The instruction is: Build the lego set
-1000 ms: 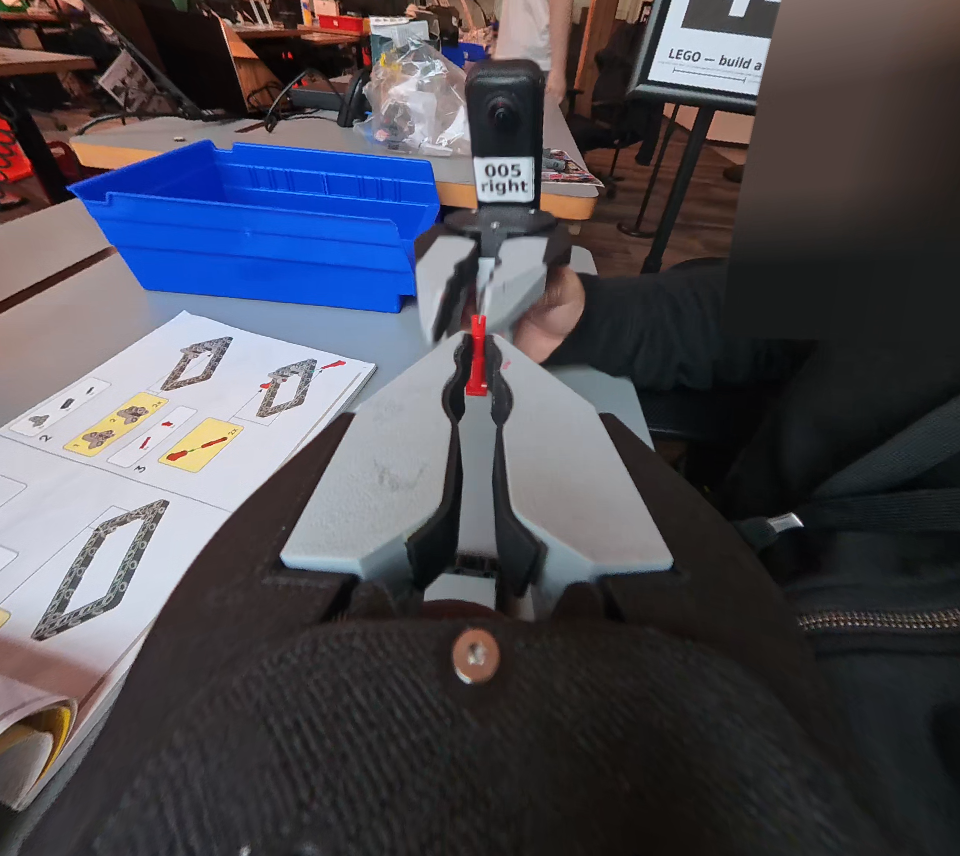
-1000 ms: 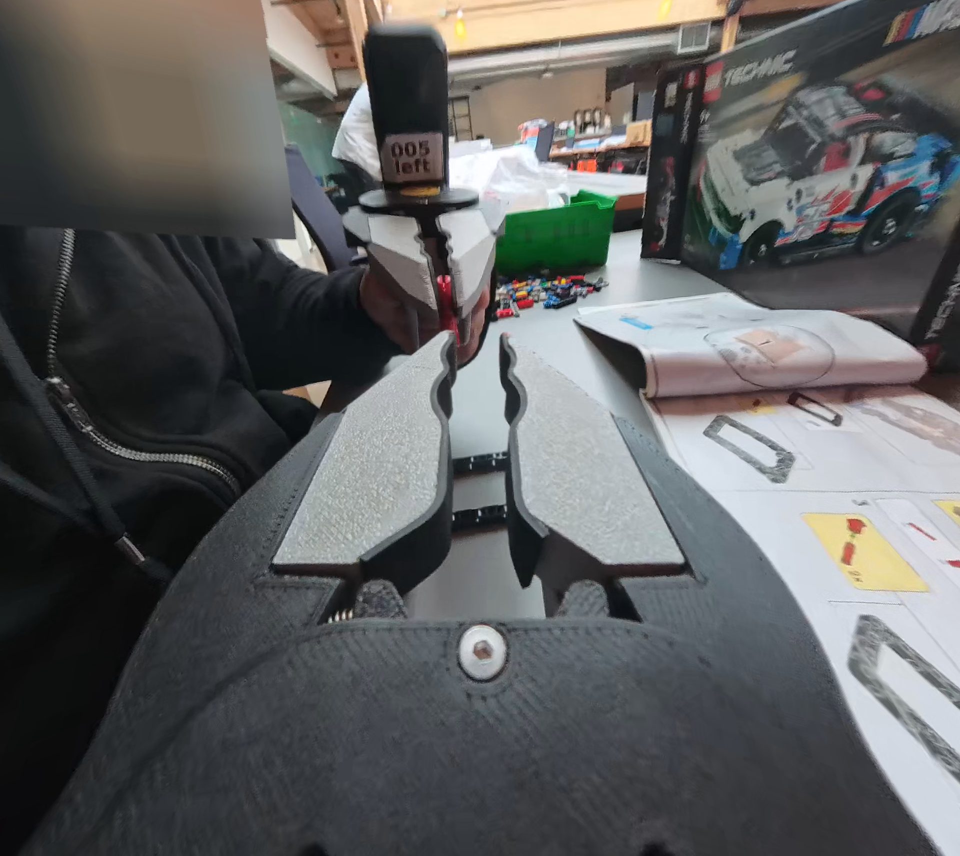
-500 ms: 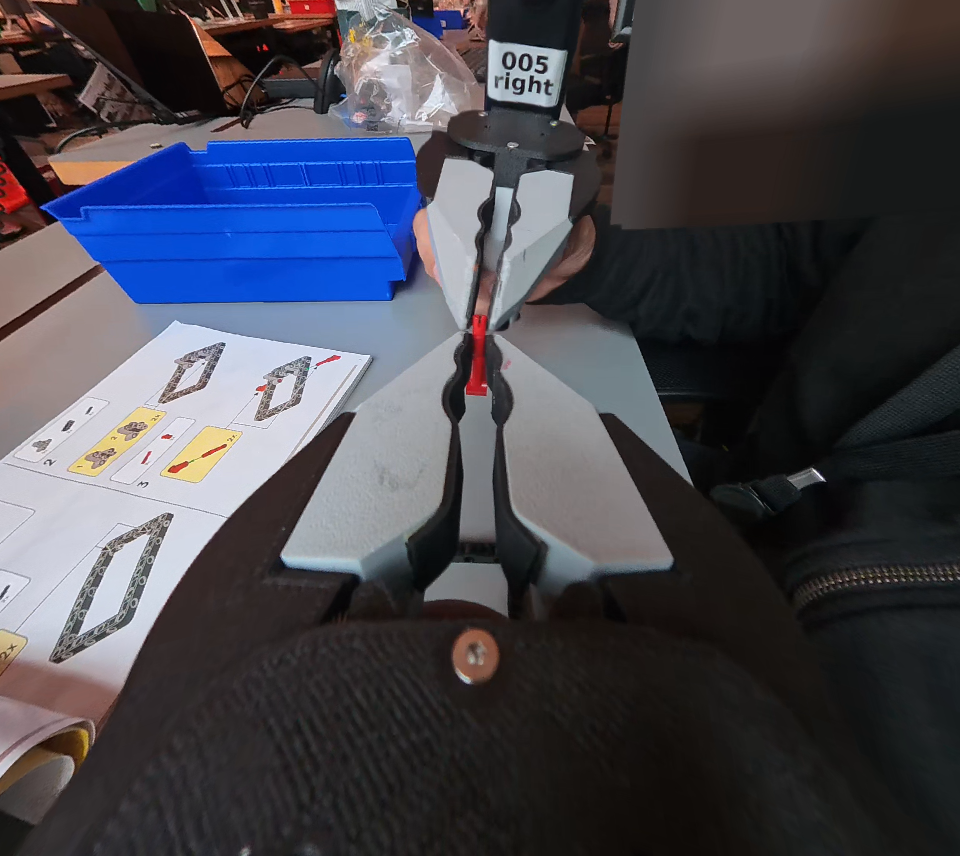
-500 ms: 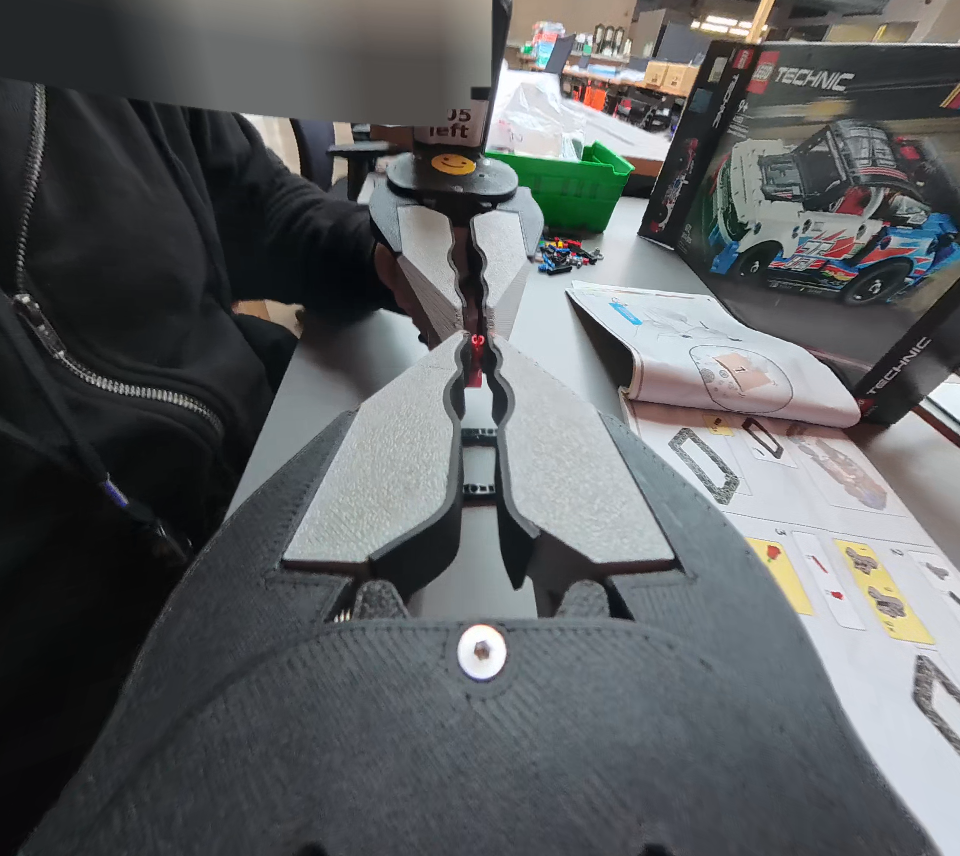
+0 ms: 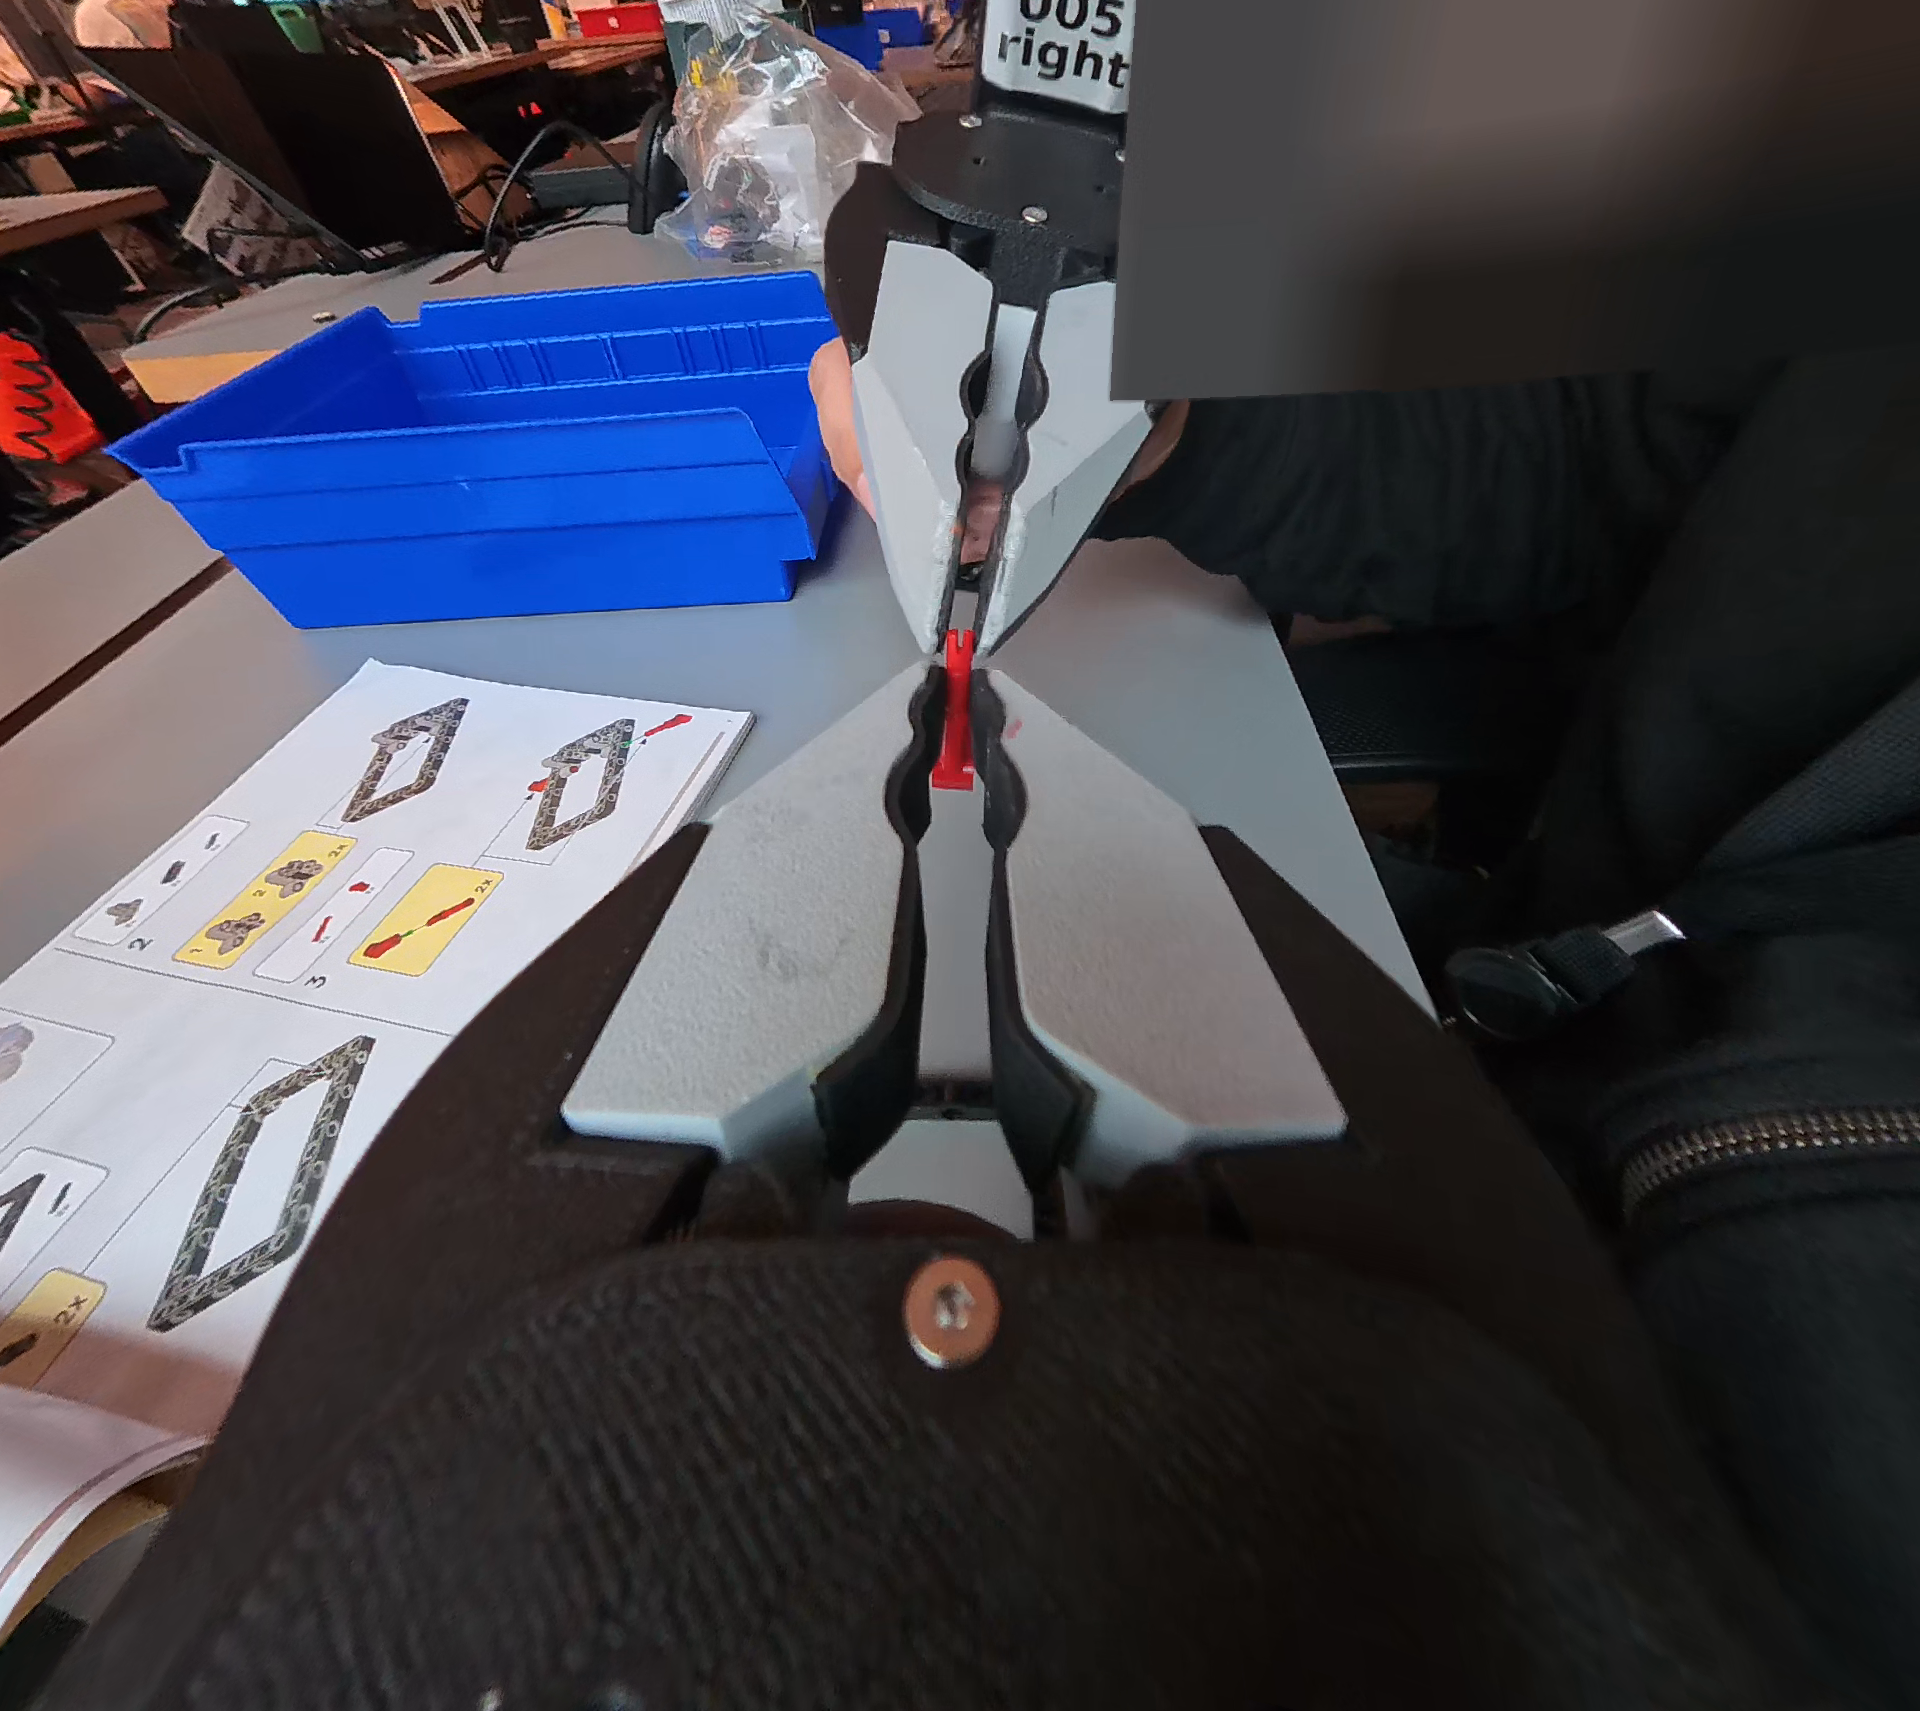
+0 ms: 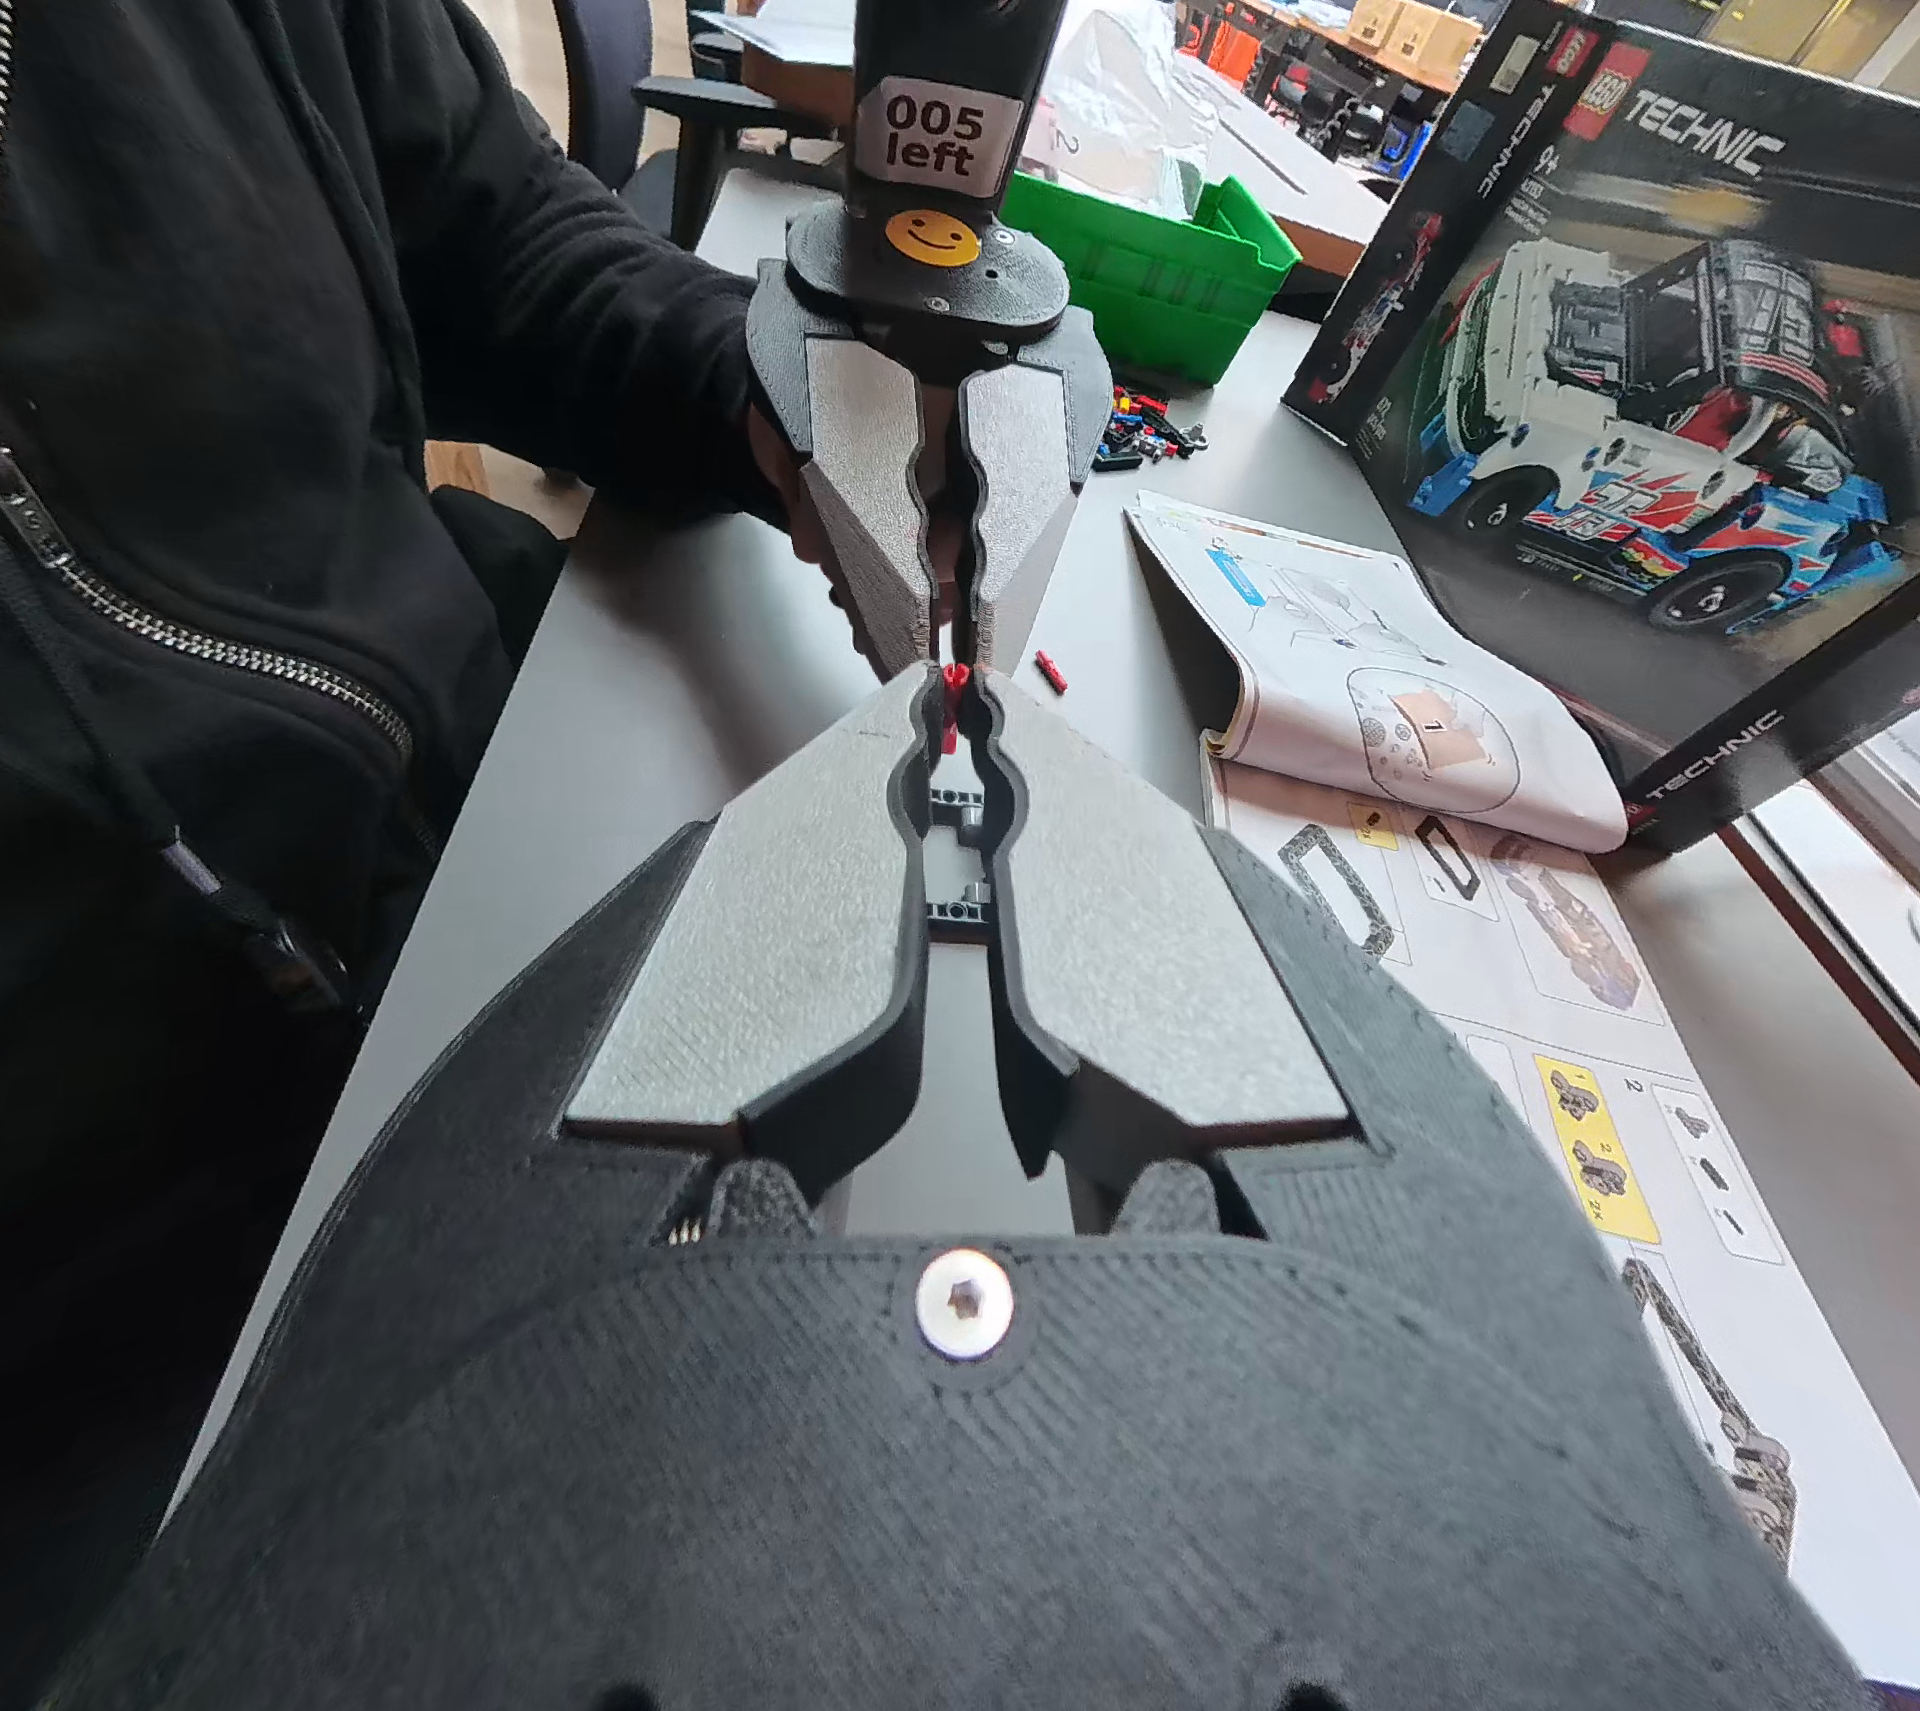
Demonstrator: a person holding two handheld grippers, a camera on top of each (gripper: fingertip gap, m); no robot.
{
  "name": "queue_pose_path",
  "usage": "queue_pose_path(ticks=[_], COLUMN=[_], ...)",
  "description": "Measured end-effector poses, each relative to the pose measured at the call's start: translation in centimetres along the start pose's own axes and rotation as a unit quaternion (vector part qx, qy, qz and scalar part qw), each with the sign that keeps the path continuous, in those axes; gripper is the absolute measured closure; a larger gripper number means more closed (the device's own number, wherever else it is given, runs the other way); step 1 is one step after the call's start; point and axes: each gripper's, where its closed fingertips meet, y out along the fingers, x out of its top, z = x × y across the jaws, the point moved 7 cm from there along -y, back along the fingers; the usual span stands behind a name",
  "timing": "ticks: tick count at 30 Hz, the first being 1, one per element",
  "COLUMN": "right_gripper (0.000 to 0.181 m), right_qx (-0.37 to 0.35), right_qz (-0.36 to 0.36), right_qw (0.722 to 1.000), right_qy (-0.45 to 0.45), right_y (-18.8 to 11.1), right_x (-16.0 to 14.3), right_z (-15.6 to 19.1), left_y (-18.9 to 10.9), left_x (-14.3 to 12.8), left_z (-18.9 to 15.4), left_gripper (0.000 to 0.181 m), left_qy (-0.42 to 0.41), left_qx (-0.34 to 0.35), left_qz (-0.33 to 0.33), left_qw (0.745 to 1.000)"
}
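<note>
1. Left wrist view: I am pinching a small red pin [image 5: 954, 726] upright between the tips of my left gripper [image 5: 954, 705], its forked top poking out above the fingers. My right gripper [image 5: 964, 622] is facing it tip to tip above the grey table [image 5: 810, 653], its narrowed tips closing around the pin's top end. An open instruction booklet [image 5: 343, 840] is lying to the left, a blue bin [image 5: 499, 456] standing beyond it, and a clear bag of parts [image 5: 769, 144] sitting farther back.

2. Right wrist view: I am seeing the same pin [image 6: 952, 695] caught between both pairs of tips, my right gripper [image 6: 954, 693] pressed in on it and the left gripper [image 6: 948, 638] meeting it head-on. Through the gap between my fingers, a black frame piece [image 6: 958, 851] is lying on the table. A second red pin [image 6: 1052, 669] is resting just right of the tips. The set's box [image 6: 1621, 414] is standing at right, a green bin [image 6: 1164, 279] and loose pieces [image 6: 1148, 435] behind.
</note>
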Motion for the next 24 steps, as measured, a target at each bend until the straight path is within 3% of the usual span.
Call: queue_pose_path(ticks=[13,24], right_gripper=[0.181,0.181], right_qx=[-0.007,-0.015], right_qz=[0.105,0.239], right_qw=[0.991,0.956], right_qy=[-0.085,-0.172], right_y=[0.3,1.3], right_x=[0.3,-0.5], right_z=[0.5,1.2], left_y=[0.4,1.2], left_x=[-0.5,-1.7], left_z=[-0.5,-0.7], left_gripper=[0.179,0.179], left_qy=[0.084,0.131], left_qx=[0.037,0.069], left_qz=[0.054,0.143], left_qw=[0.994,0.979])
